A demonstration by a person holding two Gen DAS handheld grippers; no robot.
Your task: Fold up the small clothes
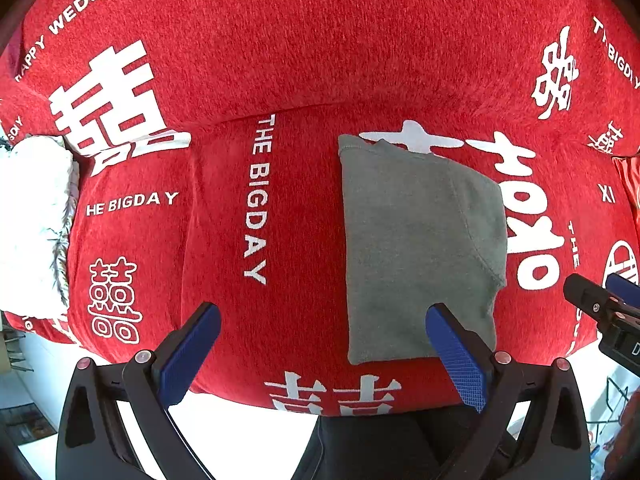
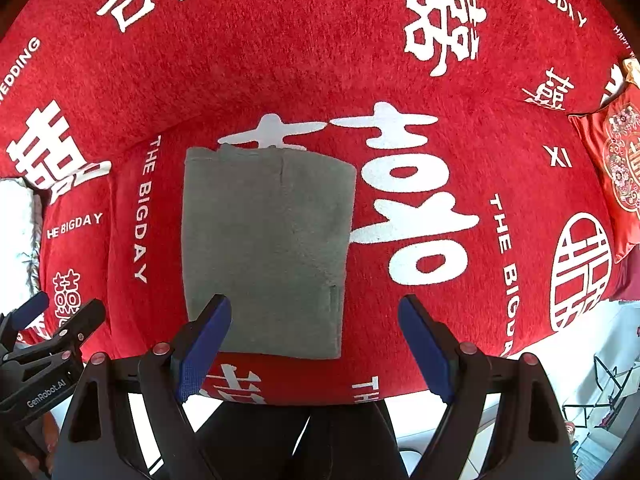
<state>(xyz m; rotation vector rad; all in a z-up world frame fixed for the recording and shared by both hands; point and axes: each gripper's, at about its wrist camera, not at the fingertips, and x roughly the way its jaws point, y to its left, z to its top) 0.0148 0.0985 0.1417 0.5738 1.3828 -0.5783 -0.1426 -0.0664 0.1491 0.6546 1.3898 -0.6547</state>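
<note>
The folded grey garment [image 2: 266, 252] is seen lying flat on the red sofa cover [image 2: 320, 60], long axis running away from the jaws. Both the left gripper [image 1: 322, 354] and right gripper [image 2: 316, 344] are held wide open, empty; the right is judged nearer.

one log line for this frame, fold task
stage: gray garment lies folded on red cover | left gripper: open, above, empty | right gripper: open, above, empty | contact: none seen

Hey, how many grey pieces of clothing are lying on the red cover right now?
1. A single folded grey garment lies flat on the red cover, below and between the two open grippers. Nothing else grey shows, though another layer could be hidden inside the fold.
</note>
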